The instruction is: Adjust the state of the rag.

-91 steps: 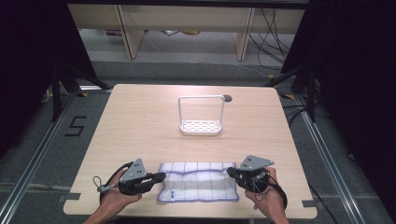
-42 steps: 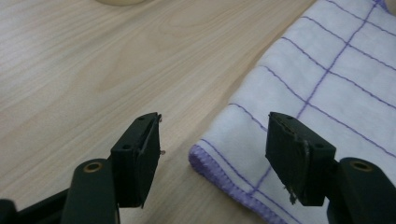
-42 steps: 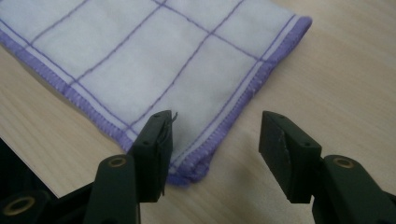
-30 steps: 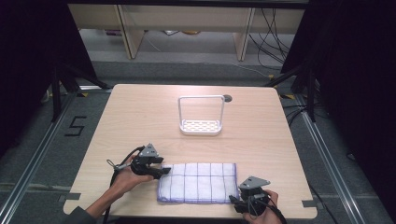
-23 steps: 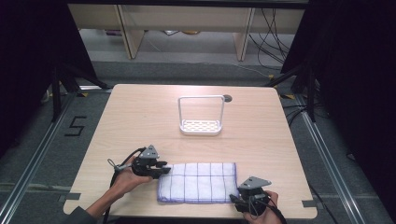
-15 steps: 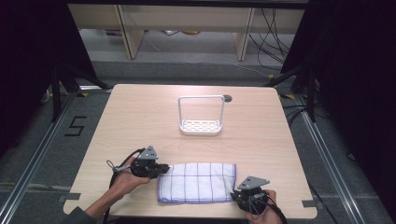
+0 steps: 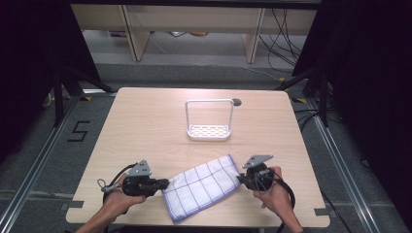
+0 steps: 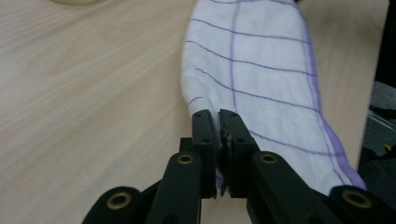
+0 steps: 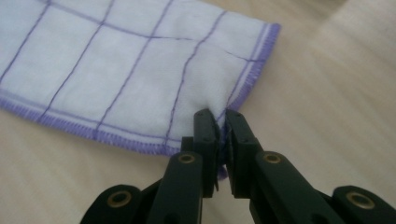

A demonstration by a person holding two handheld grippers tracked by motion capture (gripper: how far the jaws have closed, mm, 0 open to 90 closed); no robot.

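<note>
Both the left gripper (image 7: 163, 184) and right gripper (image 7: 240, 178) clamp corners of the checked cloth (image 7: 201, 187); it looks light and limp, sagging between them, best held by its hemmed edges.

A: In the left gripper view, the cloth (image 8: 261, 70) is cut off at twelve o'clock.

B: And the rack (image 8: 74, 1) at eleven is just a sliver.

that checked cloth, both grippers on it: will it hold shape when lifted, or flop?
Likely flops: the cloth lies skewed and rumpled between the left gripper and right gripper. Probably light, being thin. It puckers at the shut jaws, so slipping seems unlikely.
</note>
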